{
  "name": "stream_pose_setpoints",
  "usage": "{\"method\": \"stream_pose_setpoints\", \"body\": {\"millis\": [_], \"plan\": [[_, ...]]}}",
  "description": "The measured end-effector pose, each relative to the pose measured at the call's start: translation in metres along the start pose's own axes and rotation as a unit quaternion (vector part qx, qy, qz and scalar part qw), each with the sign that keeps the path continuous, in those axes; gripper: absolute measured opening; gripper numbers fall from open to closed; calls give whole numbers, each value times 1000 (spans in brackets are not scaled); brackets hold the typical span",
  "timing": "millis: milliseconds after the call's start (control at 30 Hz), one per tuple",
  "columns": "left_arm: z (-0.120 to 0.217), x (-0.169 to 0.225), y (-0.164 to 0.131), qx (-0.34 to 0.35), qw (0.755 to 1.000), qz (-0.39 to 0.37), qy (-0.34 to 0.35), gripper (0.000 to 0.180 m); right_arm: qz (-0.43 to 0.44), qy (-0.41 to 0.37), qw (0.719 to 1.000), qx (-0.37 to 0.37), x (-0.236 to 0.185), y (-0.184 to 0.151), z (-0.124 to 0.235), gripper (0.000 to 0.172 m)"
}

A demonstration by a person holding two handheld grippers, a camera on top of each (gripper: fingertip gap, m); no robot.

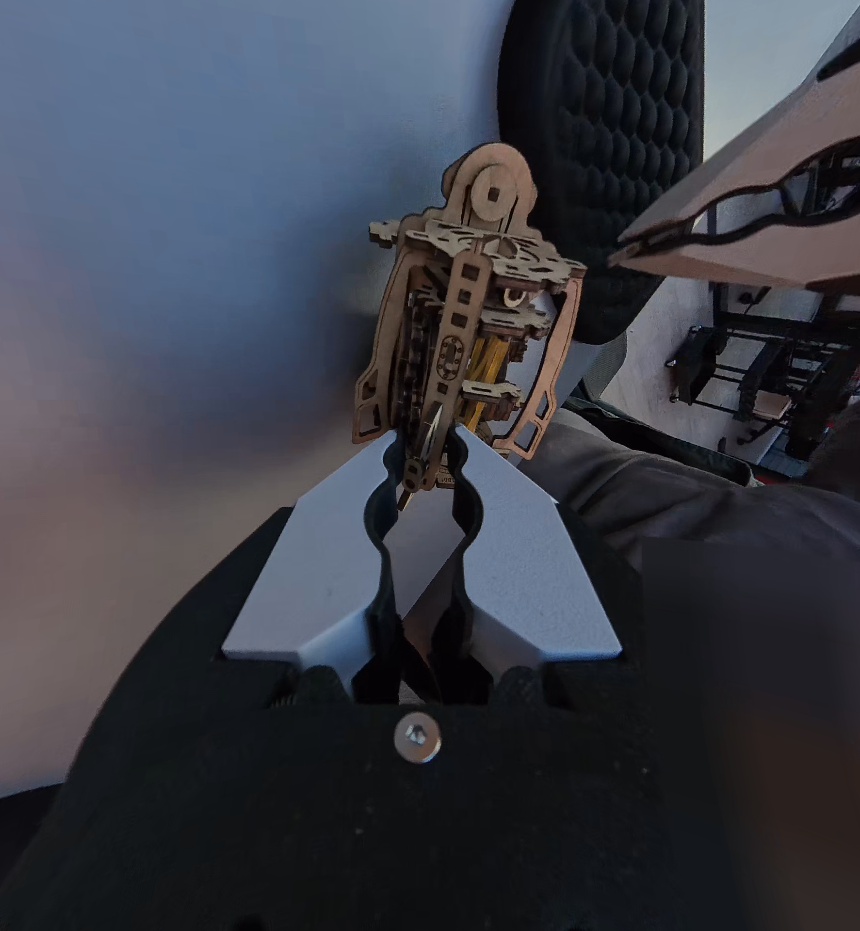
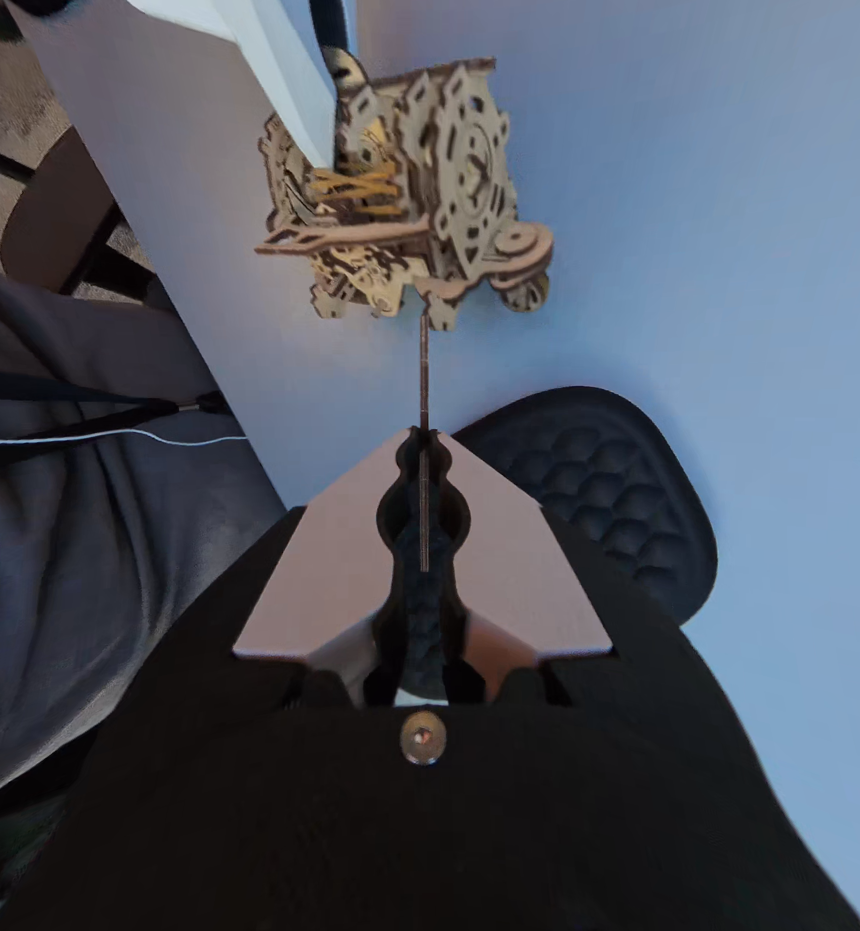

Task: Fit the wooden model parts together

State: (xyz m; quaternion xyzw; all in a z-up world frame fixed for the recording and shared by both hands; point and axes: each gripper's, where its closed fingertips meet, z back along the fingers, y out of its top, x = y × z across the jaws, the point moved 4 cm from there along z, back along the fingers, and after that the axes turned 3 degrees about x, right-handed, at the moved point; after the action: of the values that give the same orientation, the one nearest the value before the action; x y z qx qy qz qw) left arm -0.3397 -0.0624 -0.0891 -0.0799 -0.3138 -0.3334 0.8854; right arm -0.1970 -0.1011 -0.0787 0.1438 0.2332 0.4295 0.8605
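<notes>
Left gripper (image 1: 425,443) narrowly open, pads pressed on lower end of wooden model (image 1: 468,322); model held in air over pale table (image 1: 165,201), long axis running straight away from fingers, rounded tab at far end.

Right gripper (image 2: 423,433) almost fully closed, pads clamping thin wooden sheet (image 2: 423,383) seen edge-on. Sheet's long axis in line with fingers, far end pointing at model (image 2: 402,201) and reaching its near edge. Black quilted cushion (image 2: 609,493) just beside right fingers.
</notes>
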Motion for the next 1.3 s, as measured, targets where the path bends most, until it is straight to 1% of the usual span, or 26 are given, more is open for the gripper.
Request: {"method": "stream_pose_setpoints", "body": {"millis": [67, 133, 200, 267, 333, 400, 433, 467, 567, 633, 800, 867, 900, 967, 1033, 1100, 1167, 1267, 1300], "plan": [[3, -4, -1, 3, 1000, 12, -1, 14, -7, -7, 999, 35, 14, -13, -7, 1], [6, -7, -2, 4, 1000, 19, 1, 14, 14, -10, 997, 76, 21, -21, -13, 3], [8, -10, -2, 8, 1000, 22, 3, 14, 34, -43, 991, 125, 27, -29, -12, 19], [9, -11, -3, 9, 1000, 28, -1, 14, 41, -61, 975, 209, 24, -34, -5, 28], [9, -12, -3, 10, 999, 32, -5, 14, 64, -87, 957, 270, 21, -48, 3, 38], [9, -12, -3, 10, 999, 31, -5, 14, 92, -120, 935, 321, 23, -62, 12, 37], [9, -11, -3, 9, 999, 30, -4, 14, 97, -128, 923, 349, 24, -64, 17, 35], [9, -11, -2, 8, 1000, 29, -3, 14, 94, -119, 919, 363, 25, -66, 19, 34], [8, -11, -2, 7, 1000, 29, 0, 14, 84, -63, 932, 347, 29, -66, 16, 33], [8, -10, -2, 6, 1000, 28, 3, 14, 108, -71, 939, 318, 36, -64, 10, 28], [8, -10, -1, 3, 999, 34, 2, 14, 126, -58, 957, 255, 41, -60, 2, 29], [9, -11, -1, 2, 999, 37, 1, 14, 118, -56, 961, 244, 43, -60, 1, 17], [9, -11, -1, 2, 999, 40, 0, 14, 120, -53, 963, 237, 42, -59, 1, 6], [10, -12, -1, 3, 999, 42, 2, 14, 146, -70, 961, 225, 39, -59, 0, 6], [10, -13, -1, 4, 999, 45, 3, 14, 165, -77, 957, 227, 33, -54, 0, 6], [10, -13, -1, 5, 999, 48, 3, 14, 182, -79, 949, 245, 23, -44, 5, 6], [10, -12, -1, 5, 999, 48, 7, 14, 205, -74, 945, 245, 9, -31, 12, 6], [10, -10, 0, 0, 999, 37, 26, 14, 254, -85, 941, 208, -11, -7, 23, 5], [10, -9, 0, -4, 999, 29, 35, 14, 266, -84, 942, 185, -17, 1, 28, 5]]}}
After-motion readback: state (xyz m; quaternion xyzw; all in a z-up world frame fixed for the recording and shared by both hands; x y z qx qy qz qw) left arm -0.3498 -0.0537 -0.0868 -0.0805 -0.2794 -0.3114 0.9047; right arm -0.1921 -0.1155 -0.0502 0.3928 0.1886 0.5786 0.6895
